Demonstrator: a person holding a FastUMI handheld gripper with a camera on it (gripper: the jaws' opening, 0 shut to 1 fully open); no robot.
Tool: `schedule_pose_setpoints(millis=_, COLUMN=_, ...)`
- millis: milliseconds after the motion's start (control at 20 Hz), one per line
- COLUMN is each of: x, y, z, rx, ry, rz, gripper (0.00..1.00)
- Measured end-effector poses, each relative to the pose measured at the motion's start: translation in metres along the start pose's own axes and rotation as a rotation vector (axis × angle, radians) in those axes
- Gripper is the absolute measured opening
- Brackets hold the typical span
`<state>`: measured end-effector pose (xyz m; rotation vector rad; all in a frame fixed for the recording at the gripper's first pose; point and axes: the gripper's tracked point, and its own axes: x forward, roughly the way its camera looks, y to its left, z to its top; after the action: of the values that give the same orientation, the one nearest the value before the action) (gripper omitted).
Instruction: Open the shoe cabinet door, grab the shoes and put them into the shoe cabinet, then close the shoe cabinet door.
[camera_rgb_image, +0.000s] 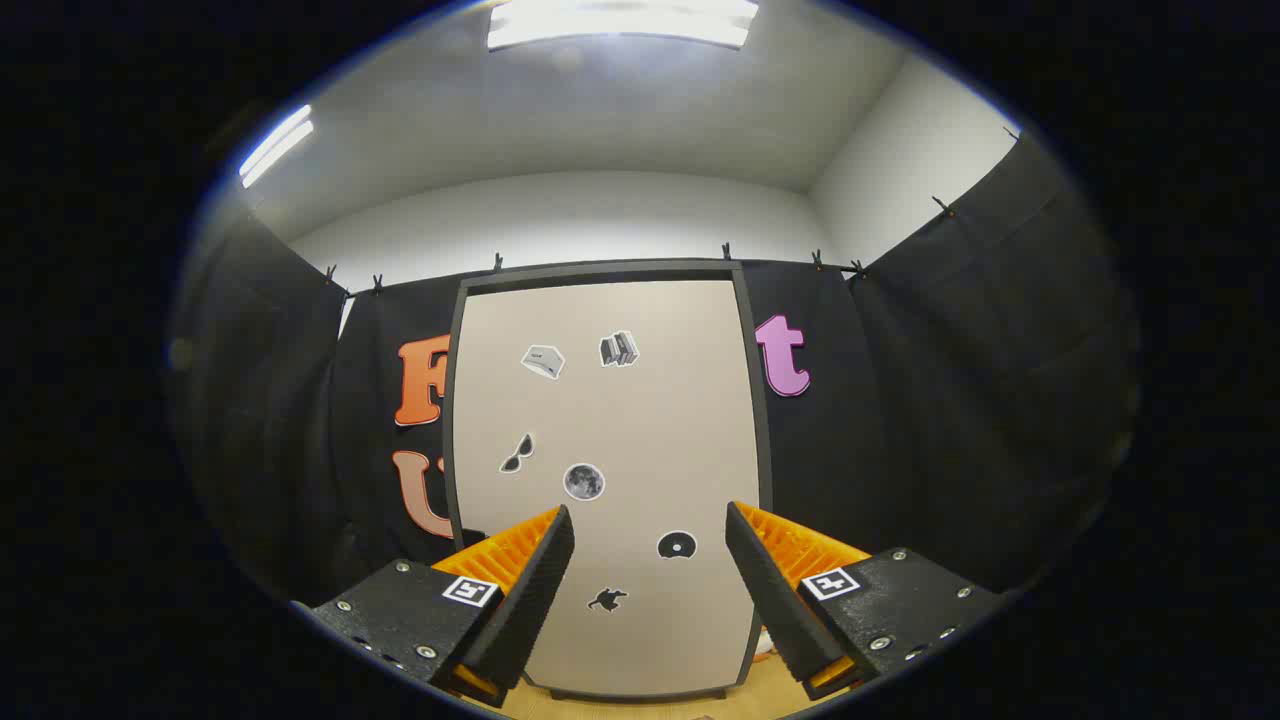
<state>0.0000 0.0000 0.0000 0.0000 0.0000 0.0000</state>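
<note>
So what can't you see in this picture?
- Inside of the shoe cabinet: hidden in the gripper view by its closed door.
- A door handle: I cannot make one out on the door.
- The stickers: too small to make out fully.
- The small thing by the cabinet's foot: mostly behind one finger, so I cannot tell what it is.
- The gripper is open, holding nothing.

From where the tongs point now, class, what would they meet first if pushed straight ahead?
Most likely the shoe cabinet door, shut and facing the open, empty tongs. The line between the fingers runs onto its pale panel near the stickers. Nothing shows between the fingers and the door, though depth is hard to judge.
</note>
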Motion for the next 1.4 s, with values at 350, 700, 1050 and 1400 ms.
schedule_pose_setpoints(millis=350, x=0.002, y=0.002, z=0.000, rx=-0.004, ry=-0.001, rz=0.008, gripper=0.95)
schedule_pose_setpoints(millis=700, x=0.002, y=0.003, z=0.008, rx=0.005, ry=-0.018, rz=0.012, gripper=0.95)
schedule_pose_setpoints(millis=1050, x=0.001, y=0.008, z=0.010, rx=0.004, ry=-0.027, rz=0.022, gripper=0.95)
schedule_pose_setpoints(millis=1400, x=0.005, y=0.026, z=0.003, rx=0.005, ry=-0.013, rz=0.053, gripper=0.95)
